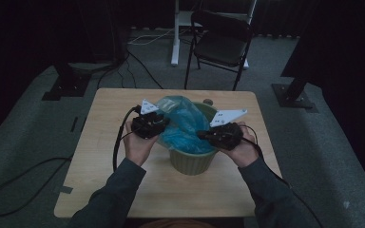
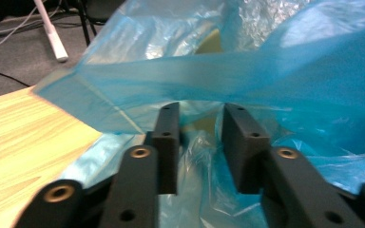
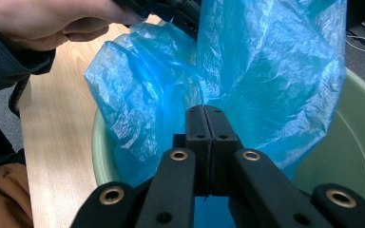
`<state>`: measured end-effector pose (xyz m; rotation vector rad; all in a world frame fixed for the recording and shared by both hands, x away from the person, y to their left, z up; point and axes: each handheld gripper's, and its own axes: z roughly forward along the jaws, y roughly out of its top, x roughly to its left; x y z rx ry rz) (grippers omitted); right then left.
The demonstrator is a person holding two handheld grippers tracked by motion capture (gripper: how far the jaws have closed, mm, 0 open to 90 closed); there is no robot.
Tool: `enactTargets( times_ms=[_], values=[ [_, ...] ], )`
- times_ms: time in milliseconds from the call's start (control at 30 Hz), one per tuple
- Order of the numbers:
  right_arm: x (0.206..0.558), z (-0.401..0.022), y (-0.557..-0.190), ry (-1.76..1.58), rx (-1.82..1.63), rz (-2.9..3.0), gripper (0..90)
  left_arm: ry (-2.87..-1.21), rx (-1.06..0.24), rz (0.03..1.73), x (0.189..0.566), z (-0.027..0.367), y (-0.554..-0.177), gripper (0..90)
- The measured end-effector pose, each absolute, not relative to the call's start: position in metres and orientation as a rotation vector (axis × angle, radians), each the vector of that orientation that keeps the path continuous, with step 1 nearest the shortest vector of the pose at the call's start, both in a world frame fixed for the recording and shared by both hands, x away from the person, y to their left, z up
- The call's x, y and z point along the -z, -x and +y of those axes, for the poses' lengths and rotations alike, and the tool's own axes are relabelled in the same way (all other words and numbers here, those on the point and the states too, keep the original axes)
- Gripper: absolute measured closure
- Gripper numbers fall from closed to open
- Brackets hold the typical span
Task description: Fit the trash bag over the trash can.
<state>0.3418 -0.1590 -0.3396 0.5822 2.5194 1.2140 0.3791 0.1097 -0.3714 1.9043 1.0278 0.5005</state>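
Green bucket (image 1: 192,161) sits at table (image 1: 123,185) centre, blue plastic bag (image 1: 185,126) bunched in its mouth. Right gripper (image 3: 210,124) at the bucket's 3 o'clock rim: jaws pressed together, apparently pinching a fold of bag, though the film between the pads is hard to see. Left gripper (image 2: 200,124) at 10 o'clock: jaws parted, released, bag film lying loose between them. Folding chair (image 1: 221,42) beyond, at 12 o'clock.
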Motion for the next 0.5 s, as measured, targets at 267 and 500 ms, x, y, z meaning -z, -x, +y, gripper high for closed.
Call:
enactTargets(
  times_ms=[267, 500],
  values=[
    [0.3388, -0.1599, -0.3412, -0.584, -1.218, 2.514, 89.7, -1.888, -0.502, 1.016, 0.3695, 0.1146, -0.3780, 80.3],
    [0.3393, -0.1593, -0.3398, -0.576, -1.213, 2.521, 89.8, -1.880, -0.508, 1.016, 0.3673, 0.1171, -0.3769, 87.8]
  ],
)
